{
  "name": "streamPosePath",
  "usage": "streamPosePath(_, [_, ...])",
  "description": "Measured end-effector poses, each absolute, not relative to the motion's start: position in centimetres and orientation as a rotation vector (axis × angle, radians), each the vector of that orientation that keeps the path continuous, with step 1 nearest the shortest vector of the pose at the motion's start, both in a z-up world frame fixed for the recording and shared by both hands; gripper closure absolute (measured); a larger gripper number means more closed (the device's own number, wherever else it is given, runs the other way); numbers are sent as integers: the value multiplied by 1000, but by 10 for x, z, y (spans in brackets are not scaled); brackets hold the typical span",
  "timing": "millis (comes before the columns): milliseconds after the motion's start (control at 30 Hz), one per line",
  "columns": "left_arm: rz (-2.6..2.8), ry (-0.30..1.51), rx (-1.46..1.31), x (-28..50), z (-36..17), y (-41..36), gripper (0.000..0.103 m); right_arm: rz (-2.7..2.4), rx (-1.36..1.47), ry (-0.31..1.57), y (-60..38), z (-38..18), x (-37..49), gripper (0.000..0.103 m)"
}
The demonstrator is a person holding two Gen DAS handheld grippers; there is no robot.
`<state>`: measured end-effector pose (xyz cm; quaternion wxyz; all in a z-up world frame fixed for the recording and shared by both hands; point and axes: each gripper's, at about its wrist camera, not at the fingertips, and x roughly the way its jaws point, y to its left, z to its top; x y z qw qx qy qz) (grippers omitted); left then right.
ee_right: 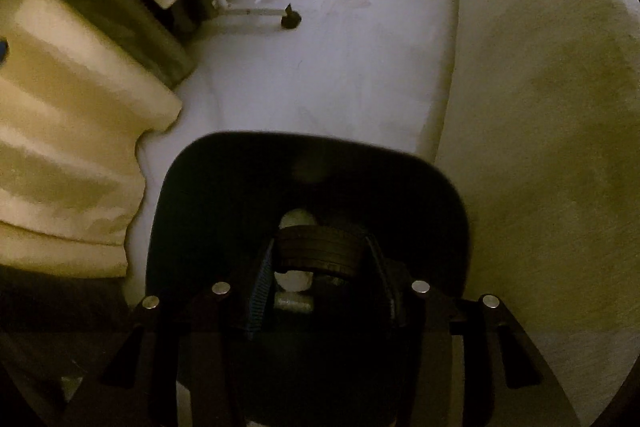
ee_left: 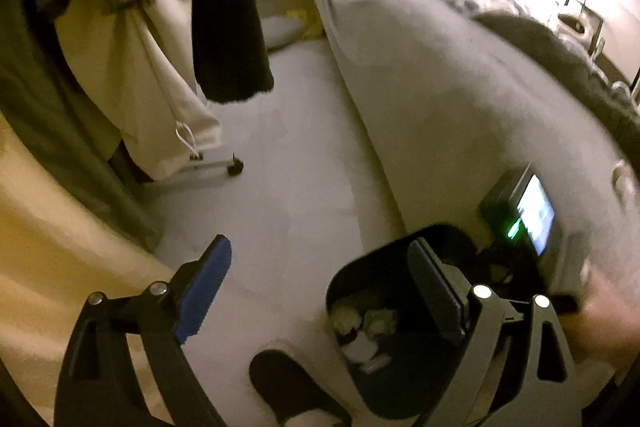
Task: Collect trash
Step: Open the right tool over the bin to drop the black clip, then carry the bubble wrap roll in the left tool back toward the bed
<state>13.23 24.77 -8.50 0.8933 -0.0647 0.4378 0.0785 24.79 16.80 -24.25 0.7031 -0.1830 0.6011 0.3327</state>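
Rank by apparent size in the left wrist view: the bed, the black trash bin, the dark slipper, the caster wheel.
1. Bed, by far the largest.
2. Black trash bin, partly hidden behind the left claw.
3. Dark slipper, cut off at the frame edge, so unsure.
4. Caster wheel, smallest, though farther away.

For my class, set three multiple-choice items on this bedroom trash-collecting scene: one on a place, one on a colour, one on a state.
1. Where does the trash bin stand?
A. on the bed
B. on the floor beside the bed
C. on a shelf

2. What colour is the bin?
A. white
B. red
C. black

3. How are the left gripper jaws?
A. wide open, empty
B. shut on paper
C. shut on the slipper

Answers:
B, it sits on the floor against the bed.
C, its walls are black.
A, nothing lies between them.
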Motion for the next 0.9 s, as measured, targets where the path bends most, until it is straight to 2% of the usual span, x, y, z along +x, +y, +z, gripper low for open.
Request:
streamPosePath(100, [161,865,-141,131,-72,246,11,766,-434,1358,173,-249,239,53])
streamPosePath(267, [152,795,-168,132,-48,243,10,788,-503,1368,182,-256,225,26])
streamPosePath(433, [148,750,-193,137,-30,237,9,819,-523,1317,183,-235,219,22])
streamPosePath(900, [67,681,-205,152,2,184,9,776,-355,1052,111,-120,253,22])
